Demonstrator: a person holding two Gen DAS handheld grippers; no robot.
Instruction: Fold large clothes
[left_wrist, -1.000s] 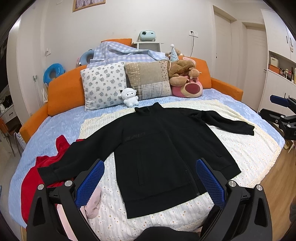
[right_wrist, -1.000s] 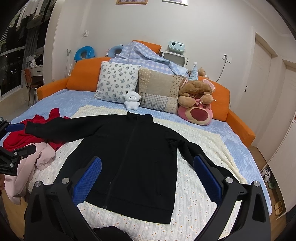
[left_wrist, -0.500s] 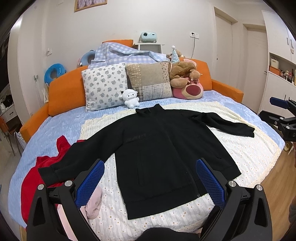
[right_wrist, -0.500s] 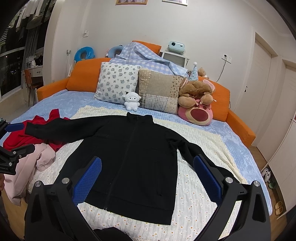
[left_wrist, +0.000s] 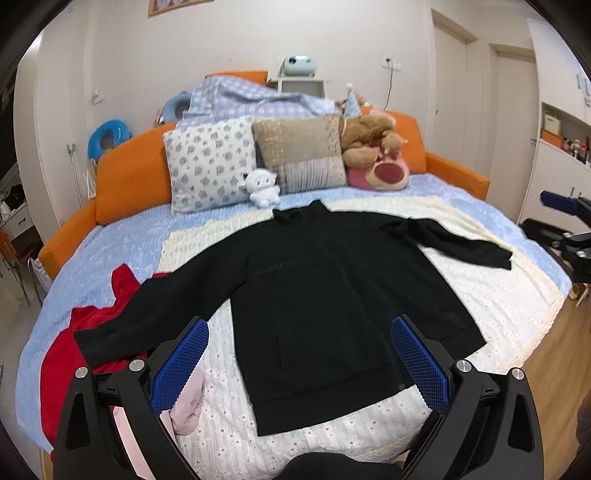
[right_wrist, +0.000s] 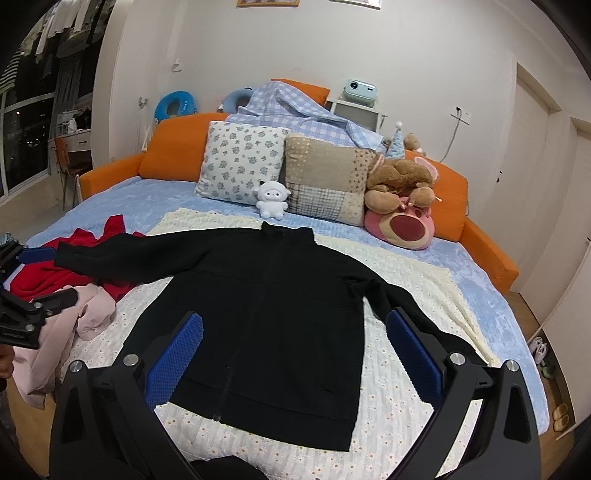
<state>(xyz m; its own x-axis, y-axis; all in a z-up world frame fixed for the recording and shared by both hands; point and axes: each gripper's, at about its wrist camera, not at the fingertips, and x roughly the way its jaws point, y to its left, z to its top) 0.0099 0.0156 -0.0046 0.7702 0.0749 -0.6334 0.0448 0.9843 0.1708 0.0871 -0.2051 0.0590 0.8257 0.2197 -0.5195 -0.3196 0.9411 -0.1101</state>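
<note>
Here's the bed (right_wrist: 476, 295), blue cover, orange surround. A cream blanket (right_wrist: 406, 280) is spread across it, and the black jacket (right_wrist: 280, 310) lies flat on that, sleeves out. Red garment (right_wrist: 55, 273) and pink garment (right_wrist: 92, 310) are heaped at one edge. Two pillows (right_wrist: 240, 162) and plush toys (right_wrist: 271, 199) line the head.
</note>
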